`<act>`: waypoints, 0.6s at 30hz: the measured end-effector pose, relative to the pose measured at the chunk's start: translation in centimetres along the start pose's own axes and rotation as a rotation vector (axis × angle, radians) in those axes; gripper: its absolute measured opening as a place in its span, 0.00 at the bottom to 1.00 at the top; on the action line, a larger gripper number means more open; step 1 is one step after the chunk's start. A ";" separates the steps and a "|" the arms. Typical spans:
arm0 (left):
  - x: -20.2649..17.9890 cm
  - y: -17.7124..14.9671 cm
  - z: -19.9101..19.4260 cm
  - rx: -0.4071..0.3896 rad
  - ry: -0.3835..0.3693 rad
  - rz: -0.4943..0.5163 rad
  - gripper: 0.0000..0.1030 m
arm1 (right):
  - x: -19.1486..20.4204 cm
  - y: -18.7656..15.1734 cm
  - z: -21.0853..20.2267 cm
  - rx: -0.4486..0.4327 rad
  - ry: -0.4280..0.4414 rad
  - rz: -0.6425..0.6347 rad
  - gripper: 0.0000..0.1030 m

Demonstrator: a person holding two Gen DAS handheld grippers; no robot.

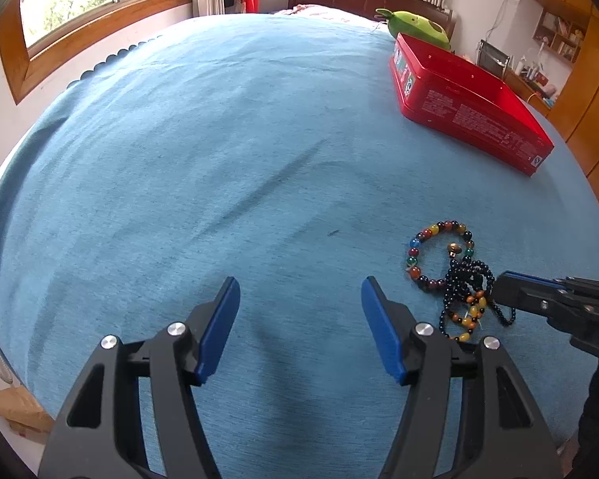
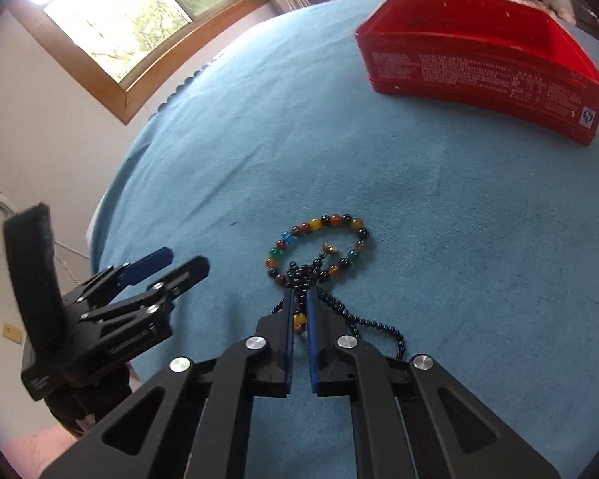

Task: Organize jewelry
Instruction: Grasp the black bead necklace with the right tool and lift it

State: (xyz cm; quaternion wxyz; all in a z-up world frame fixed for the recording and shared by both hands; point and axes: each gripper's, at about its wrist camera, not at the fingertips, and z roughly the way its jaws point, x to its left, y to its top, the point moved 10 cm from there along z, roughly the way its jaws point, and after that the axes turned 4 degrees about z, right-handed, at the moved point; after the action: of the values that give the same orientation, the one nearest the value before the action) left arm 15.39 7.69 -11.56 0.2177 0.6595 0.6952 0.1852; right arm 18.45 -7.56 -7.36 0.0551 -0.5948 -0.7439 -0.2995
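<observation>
My right gripper [image 2: 299, 299]: fingers nearly closed, pinched on the black bead string [image 2: 303, 273] and a yellow bead between the pads, low on the blue bed cover [image 2: 419, 183].
My left gripper [image 1: 299, 315]: fingers spread wide, holding nothing, above bare cover just left of the beads.
Coloured bead bracelet [image 1: 431, 231]: flat on the cover, tangled with the black string.
Red box [image 1: 471, 119]: open, well beyond the beads, toward the bed's far right edge.
</observation>
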 end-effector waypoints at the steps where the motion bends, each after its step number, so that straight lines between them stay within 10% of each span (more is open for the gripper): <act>1: -0.1 0.0 0.0 -0.001 -0.001 0.000 0.61 | 0.0 -0.1 0.1 0.008 -0.003 0.006 0.11; 3: -0.2 0.0 -0.1 -0.003 -0.003 -0.001 0.61 | -0.2 -0.1 0.6 0.020 -0.016 0.016 0.18; 6: -0.2 0.0 -0.3 -0.006 -0.004 -0.001 0.61 | -0.6 0.1 1.4 0.017 -0.053 0.032 0.58; 12: 0.4 0.1 -0.5 -0.010 0.006 -0.012 0.61 | -0.2 0.1 3.6 0.016 -0.134 -0.037 0.58; 18: 0.1 0.4 -0.3 -0.005 0.006 -0.011 0.61 | -0.4 -0.3 3.3 -0.001 -0.171 -0.087 0.19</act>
State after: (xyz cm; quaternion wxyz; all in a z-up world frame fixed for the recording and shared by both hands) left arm 15.56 7.84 -11.06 0.2181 0.6547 0.6989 0.1878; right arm 19.17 -6.25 -10.34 -0.0220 -0.5852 -0.7710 -0.2502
